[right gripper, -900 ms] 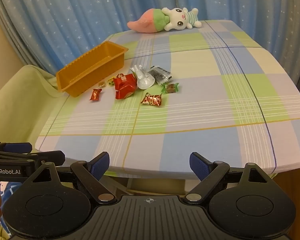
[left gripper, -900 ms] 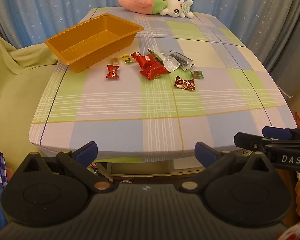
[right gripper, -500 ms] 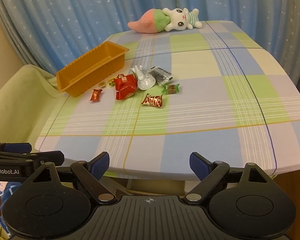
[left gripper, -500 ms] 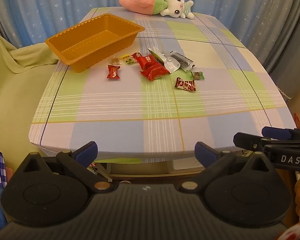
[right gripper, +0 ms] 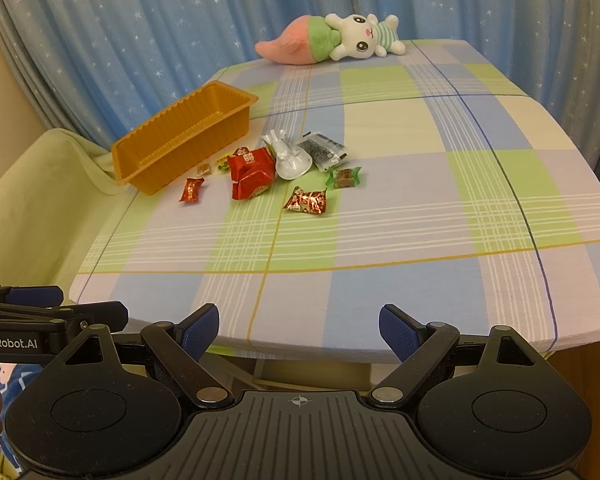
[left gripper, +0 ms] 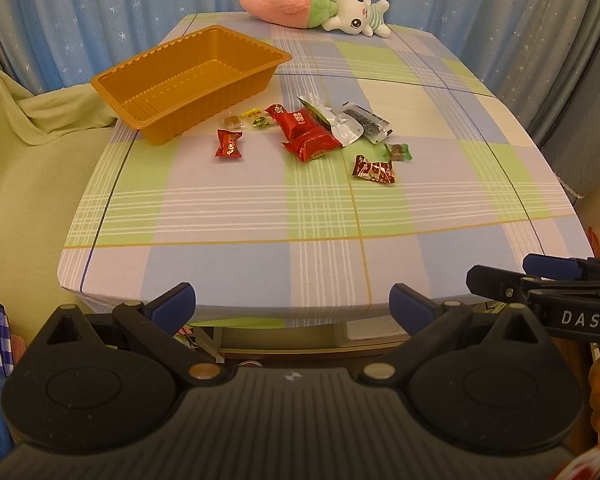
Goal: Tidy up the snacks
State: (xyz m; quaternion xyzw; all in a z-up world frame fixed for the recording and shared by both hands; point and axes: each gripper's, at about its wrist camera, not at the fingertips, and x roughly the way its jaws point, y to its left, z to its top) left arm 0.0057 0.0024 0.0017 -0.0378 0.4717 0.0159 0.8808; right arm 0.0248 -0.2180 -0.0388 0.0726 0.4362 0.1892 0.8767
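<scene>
Hovering at the near table edge, both tools, left tool point(left gripper: 292, 304) and right tool point(right gripper: 299, 330), wide open, empty, snacks point(left gripper: 312, 132) well ahead beside orange tray point(left gripper: 140, 80).

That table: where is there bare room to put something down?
The table is bare across its near half, below the wrappers, and along its right side up to the plush. It is crowded beside the tray. The tray is empty.

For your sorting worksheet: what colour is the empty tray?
Orange tray, clearest in the left wrist view.
</scene>
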